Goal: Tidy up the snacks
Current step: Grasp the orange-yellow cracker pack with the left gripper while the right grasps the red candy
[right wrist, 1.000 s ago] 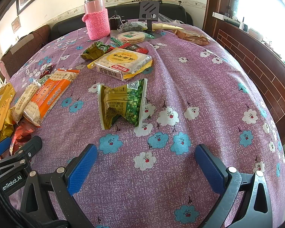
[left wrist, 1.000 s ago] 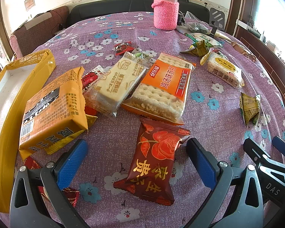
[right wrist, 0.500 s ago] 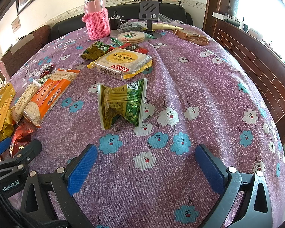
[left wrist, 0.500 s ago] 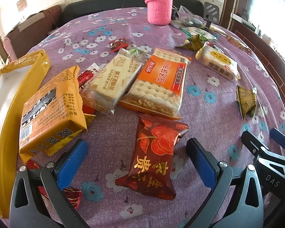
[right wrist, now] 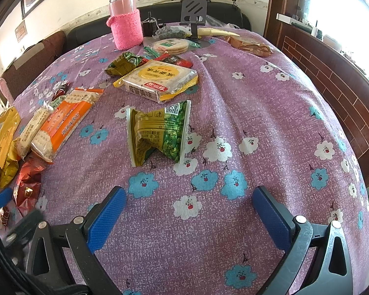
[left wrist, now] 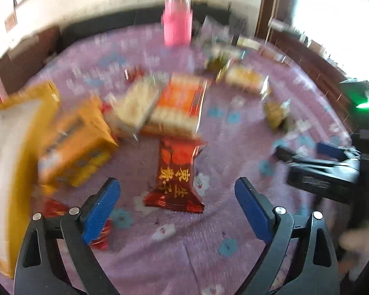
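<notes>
The left wrist view is blurred by motion. My left gripper [left wrist: 176,189] hovers over the purple flowered cloth with its jaws closing. A dark red snack packet [left wrist: 177,164] lies flat on the cloth just ahead, between the two fingers, and the pads do not touch it. Beyond it are an orange cracker pack [left wrist: 182,105], a pale biscuit pack [left wrist: 132,105] and a yellow-orange box [left wrist: 76,142]. My right gripper [right wrist: 189,191] stands open above bare cloth. A crumpled green packet [right wrist: 158,132] lies ahead of it, apart from the fingers.
An open yellow carton [left wrist: 2,172] lies at the far left edge. A pink-sleeved bottle [right wrist: 126,24], a phone stand [right wrist: 193,12] and several more snack packs [right wrist: 160,78] sit at the back. The table drops off to the right towards a brick-patterned wall [right wrist: 332,73].
The left view has pulled back and up, so the red packet looks smaller and farther, and the picture is smeared. Its fingers stand slightly closer together. The right view is unchanged.
</notes>
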Available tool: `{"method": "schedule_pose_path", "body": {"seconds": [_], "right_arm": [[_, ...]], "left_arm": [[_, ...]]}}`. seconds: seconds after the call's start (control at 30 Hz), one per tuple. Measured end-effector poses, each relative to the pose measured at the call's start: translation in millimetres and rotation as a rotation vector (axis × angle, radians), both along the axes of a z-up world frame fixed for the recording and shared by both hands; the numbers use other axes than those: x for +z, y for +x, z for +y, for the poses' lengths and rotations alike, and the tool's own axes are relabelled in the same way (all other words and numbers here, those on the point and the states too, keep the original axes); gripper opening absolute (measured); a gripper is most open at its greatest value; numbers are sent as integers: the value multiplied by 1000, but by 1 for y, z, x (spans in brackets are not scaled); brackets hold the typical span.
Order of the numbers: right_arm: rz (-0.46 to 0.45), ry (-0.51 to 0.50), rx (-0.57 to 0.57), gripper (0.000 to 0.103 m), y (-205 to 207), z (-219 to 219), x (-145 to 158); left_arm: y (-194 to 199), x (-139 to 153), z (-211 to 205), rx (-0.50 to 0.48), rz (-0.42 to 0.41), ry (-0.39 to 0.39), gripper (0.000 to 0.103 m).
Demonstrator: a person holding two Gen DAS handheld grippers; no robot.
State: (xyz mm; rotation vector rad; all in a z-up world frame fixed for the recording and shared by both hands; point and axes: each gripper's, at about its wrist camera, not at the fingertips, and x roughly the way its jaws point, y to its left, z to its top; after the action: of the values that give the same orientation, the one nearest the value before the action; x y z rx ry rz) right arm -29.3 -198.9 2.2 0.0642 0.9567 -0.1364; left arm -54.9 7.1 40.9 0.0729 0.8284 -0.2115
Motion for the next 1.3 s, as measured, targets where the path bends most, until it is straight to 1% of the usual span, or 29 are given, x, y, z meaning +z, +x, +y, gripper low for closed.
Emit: {"method": "schedule_pose_path", "body": {"seconds": [0.03,0.07,0.13,0.2,0.27,0.33,0.43,0.5,0.53,0.57,0.6,0.63,0.67,0.7,0.73,0.8,0.9,1.0,1.03,1.07,1.2,1.3], "right_arm": [[4,1,4,103,1,1,-1],[9,1,10,103,2,1,-1],[13,1,18,103,2,1,-2],[14,1,23,103,2,1,-2],[14,-2,21,103,2,3,-3],[12,-4,22,103,2,4,-3],[10,-1,27,103,-1,4,-2],[12,-2,25,103,-2,4,-1],[13,0,23,103,-2,3,-1],[13,1,22,103,-2,3,-1],[16,3,22,103,-3,3,-1],[18,4,22,103,-2,3,-1],[20,6,21,103,-2,3,-1],[24,9,21,103,-2,2,0],[27,10,23,103,-3,2,0],[32,8,28,103,-3,3,0],[38,4,29,103,-5,4,0],[34,4,29,103,-6,4,0],[32,6,30,103,-7,4,0],[29,8,32,103,-8,4,0],[24,8,28,103,-10,5,1],[23,9,25,103,-10,5,1]], "left_arm": [[-10,11,3,0,-48,0,95],[-24,27,9,3,-122,-3,95],[-46,51,22,24,-233,2,95],[-64,72,37,55,-319,18,96],[-74,84,55,72,-331,36,96],[-86,90,78,81,-324,12,96],[-92,102,124,161,-318,-21,96],[-95,113,154,215,-335,-28,96],[-93,123,167,241,-355,-18,96],[-87,130,172,253,-367,-6,96],[-79,141,176,250,-380,28,96],[-73,147,174,228,-385,65,96],[-67,153,167,181,-392,121,96],[-64,155,163,146,-391,159,96],[-60,154,156,110,-379,184,96],[-53,145,147,41,-337,156,96],[-31,112,130,-60,-212,74,96],[-3,71,113,-136,-86,30,96],[3,62,108,-161,-55,25,96],[16,49,103,-195,-15,27,96],[48,24,88,-282,65,63,96],[66,17,82,-321,96,103,96]]}}
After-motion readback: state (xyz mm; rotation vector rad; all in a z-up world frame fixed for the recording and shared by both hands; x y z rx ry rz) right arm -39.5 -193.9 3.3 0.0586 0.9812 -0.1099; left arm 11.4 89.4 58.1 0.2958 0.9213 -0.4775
